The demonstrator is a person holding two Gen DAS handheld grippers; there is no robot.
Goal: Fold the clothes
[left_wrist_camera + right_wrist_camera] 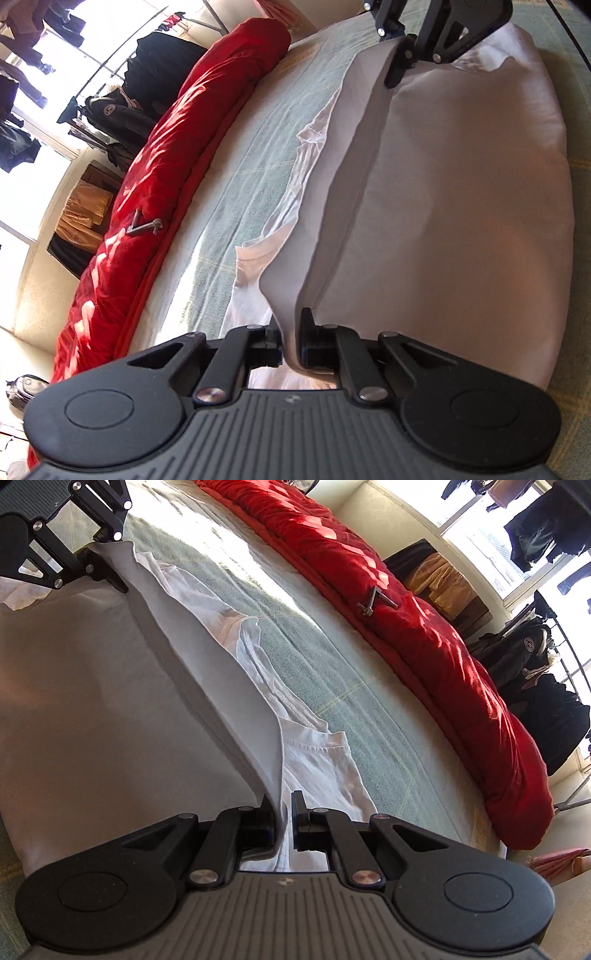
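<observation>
A white cotton T-shirt lies spread on a bed covered with a pale green woven sheet, one side of the shirt lifted and doubled over the rest so a long raised fold runs between the two tools. The left gripper, a black two-finger tool, has its jaws nearly closed on the shirt's edge at the near end of that fold – white fabric is pinched between the pads. In the same left wrist view, the right gripper clamps the far end of the fold. From the right wrist view, the right gripper likewise holds a pinch of white cloth between narrow jaws, and the left gripper grips the fold's other end. A loose sleeve with a stitched hem lies flat on the sheet beside the fold. Beyond the sheet, a rolled red quilt stretches along the bed – a small grey metal tool rests on it. Dark clothes hang on a rack near a bright window
</observation>
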